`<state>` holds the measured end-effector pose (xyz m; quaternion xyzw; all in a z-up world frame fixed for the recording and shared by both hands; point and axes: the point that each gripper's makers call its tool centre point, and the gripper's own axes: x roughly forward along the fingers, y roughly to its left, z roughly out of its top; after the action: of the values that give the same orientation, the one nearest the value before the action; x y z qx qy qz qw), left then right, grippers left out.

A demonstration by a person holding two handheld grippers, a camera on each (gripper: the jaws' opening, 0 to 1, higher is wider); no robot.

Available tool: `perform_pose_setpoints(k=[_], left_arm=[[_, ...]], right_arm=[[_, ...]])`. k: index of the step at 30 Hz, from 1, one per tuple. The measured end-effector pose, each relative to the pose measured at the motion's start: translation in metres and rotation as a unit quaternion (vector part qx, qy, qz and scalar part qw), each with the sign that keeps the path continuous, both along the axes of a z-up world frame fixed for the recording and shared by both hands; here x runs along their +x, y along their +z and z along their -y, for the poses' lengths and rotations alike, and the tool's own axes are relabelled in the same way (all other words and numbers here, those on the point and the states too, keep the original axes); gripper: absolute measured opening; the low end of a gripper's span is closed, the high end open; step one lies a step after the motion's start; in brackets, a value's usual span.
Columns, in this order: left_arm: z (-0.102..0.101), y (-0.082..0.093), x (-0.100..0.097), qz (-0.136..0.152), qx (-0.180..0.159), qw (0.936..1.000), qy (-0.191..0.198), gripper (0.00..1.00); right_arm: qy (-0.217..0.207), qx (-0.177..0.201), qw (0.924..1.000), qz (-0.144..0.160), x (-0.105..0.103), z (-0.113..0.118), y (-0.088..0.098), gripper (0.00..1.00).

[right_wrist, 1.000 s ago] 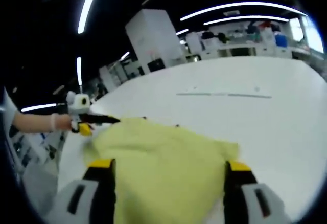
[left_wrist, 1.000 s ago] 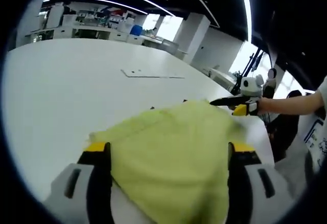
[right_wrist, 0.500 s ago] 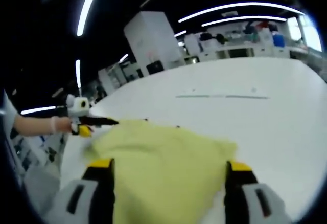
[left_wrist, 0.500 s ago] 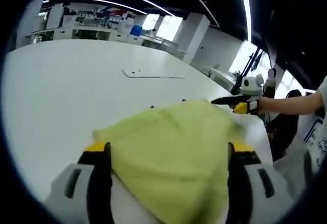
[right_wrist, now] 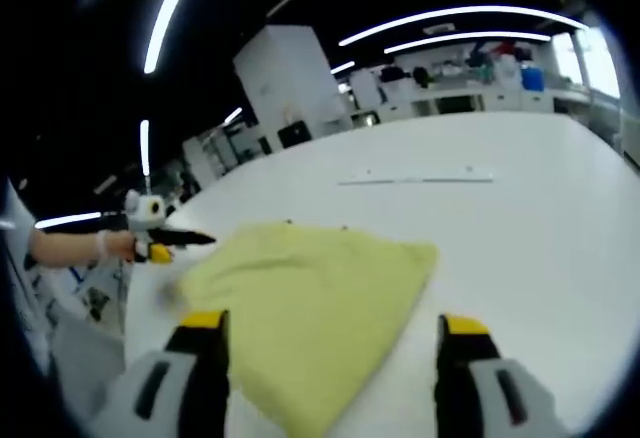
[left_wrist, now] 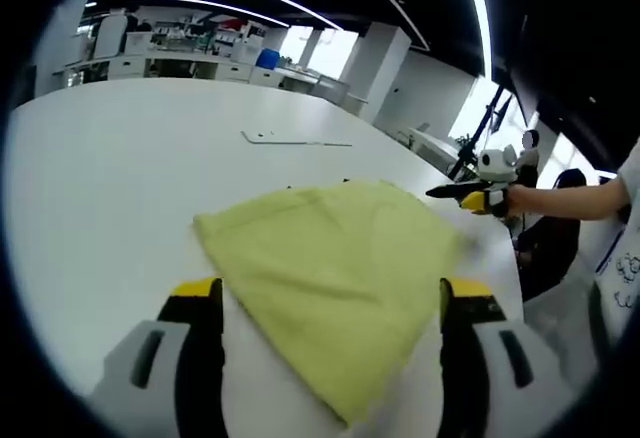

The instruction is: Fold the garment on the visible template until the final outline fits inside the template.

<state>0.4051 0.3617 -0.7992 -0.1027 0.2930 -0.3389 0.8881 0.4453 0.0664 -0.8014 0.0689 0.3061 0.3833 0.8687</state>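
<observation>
A yellow-green garment (left_wrist: 330, 253) lies folded flat on the white table (left_wrist: 120, 178); in the right gripper view the garment (right_wrist: 310, 293) reaches toward me, between my jaws. My left gripper (left_wrist: 330, 293) is open, its jaws standing wide either side of the cloth's near corner. My right gripper (right_wrist: 330, 330) is open too, just short of the cloth's near edge. Each gripper appears in the other's view at the garment's far side: the right gripper (left_wrist: 468, 194) and the left gripper (right_wrist: 160, 241), each held by a hand. Small dark marks (left_wrist: 290, 188) sit by the garment's far edge.
A thin pale outline (left_wrist: 295, 140) is marked on the table beyond the garment, the same outline (right_wrist: 415, 176) in the right gripper view. Benches and shelving (left_wrist: 180, 53) line the room behind. A person's sleeve (left_wrist: 625, 198) is at the right, and the table edge (left_wrist: 520, 288) runs close by.
The garment has dropped from close between the jaws and now lies flatter on the table, with its near corner showing. Both views have drawn back a little from it.
</observation>
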Motion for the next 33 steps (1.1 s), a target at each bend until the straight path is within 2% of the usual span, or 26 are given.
perform_pose_setpoints(k=[12,17,24,27,30,33], left_arm=[[-0.020,-0.007,-0.039,-0.016,0.004,0.9998,0.015,0.83],[-0.020,-0.010,-0.054,-0.018,0.011,0.9995,0.025,0.82],[-0.029,-0.013,-0.061,-0.015,0.008,0.9988,0.046,0.73],[-0.033,-0.018,-0.061,-0.025,0.003,0.9982,0.054,0.70],[-0.031,-0.019,-0.065,-0.027,0.002,0.9980,0.057,0.62],[-0.029,-0.020,-0.068,-0.029,-0.005,0.9977,0.061,0.56]], right_arm=[[-0.006,-0.002,0.9999,-0.009,-0.044,0.010,0.001,0.77],[0.005,-0.015,0.9998,-0.012,-0.057,0.013,-0.002,0.74],[0.007,-0.027,0.9995,-0.016,-0.065,0.026,-0.006,0.68],[0.004,-0.027,0.9994,-0.021,-0.069,0.028,-0.007,0.66],[0.009,-0.035,0.9990,-0.025,-0.072,0.030,-0.013,0.56],[0.010,-0.033,0.9990,-0.030,-0.077,0.027,-0.016,0.53]])
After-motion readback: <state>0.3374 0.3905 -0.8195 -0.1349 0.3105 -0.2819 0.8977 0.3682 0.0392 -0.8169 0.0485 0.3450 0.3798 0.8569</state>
